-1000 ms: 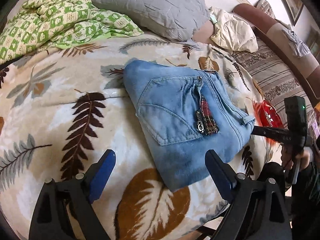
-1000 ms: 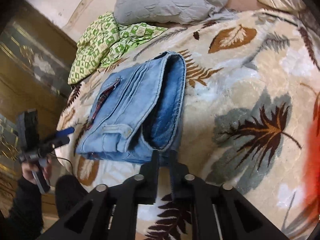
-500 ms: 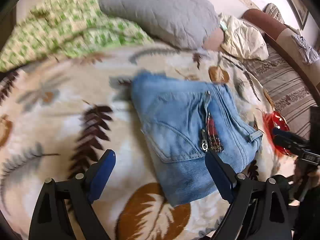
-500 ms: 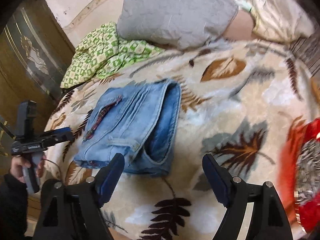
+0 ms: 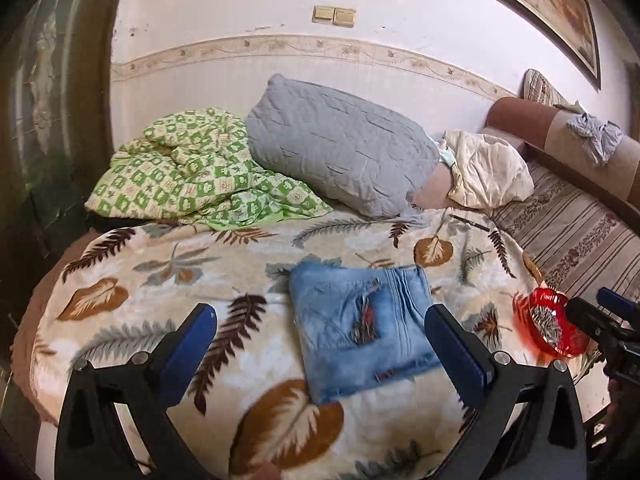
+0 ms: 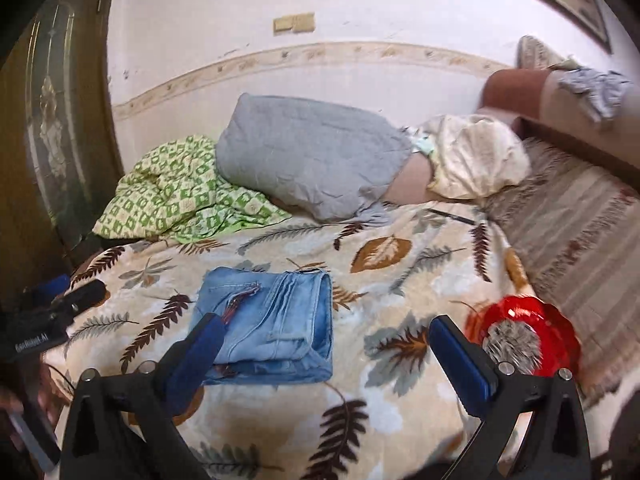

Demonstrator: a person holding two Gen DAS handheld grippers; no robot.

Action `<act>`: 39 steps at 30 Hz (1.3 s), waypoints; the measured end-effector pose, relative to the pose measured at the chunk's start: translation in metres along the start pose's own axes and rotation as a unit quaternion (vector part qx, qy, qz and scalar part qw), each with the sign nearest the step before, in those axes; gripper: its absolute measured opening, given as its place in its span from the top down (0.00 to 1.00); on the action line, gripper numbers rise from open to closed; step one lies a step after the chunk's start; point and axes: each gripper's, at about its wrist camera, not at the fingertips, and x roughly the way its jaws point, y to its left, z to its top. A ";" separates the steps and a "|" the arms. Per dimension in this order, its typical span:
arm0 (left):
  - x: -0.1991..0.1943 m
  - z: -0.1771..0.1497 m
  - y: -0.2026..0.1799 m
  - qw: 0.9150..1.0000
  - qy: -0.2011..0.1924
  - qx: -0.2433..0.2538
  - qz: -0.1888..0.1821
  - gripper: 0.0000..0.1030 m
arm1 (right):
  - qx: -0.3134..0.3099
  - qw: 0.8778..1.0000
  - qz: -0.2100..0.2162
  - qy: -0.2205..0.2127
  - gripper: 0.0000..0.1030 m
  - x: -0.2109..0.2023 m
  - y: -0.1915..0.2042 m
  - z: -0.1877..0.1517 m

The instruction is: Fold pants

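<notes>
From the left wrist camera, the left gripper (image 5: 320, 344) hung over the bed with its jaws opening wide and nothing pressed between its blue pads. The folded pants (image 5: 362, 330) lay flat on the leaf-patterned blanket (image 5: 160, 272), out beyond the fingers and apart from them. Behind the pants sat a grey pillow (image 5: 340, 160), a green checked quilt (image 5: 192, 176) and a cream cloth (image 5: 488, 176). A red bowl (image 5: 554, 328) stood to the right of the pants, near the blanket's edge. The right gripper (image 5: 600, 316) showed at the right border, too cut off there to read its jaws.

From the right wrist camera, the right gripper (image 6: 324, 344) was also opening, its pads wide and bare. The pants (image 6: 272, 320) lay as a thick folded stack ahead of its left finger, which overlapped the stack's near corner in the picture; whether they touched was hard to tell, the frame being blurred. The bowl (image 6: 528, 332) sat beyond the right finger. The left gripper (image 6: 60, 300) appeared at the left edge.
</notes>
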 end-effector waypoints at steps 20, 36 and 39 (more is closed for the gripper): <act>-0.015 -0.057 -0.009 0.998 0.051 0.004 0.046 0.00 | 0.009 0.998 -0.040 0.047 0.00 -0.009 0.008 -0.065; -0.013 -0.055 -0.015 0.997 0.061 0.011 0.036 0.00 | 0.012 0.997 -0.045 0.058 0.00 -0.001 0.004 -0.065; -0.013 -0.055 -0.014 0.998 0.060 0.010 0.033 0.00 | 0.013 0.997 -0.045 0.058 0.00 -0.001 0.004 -0.065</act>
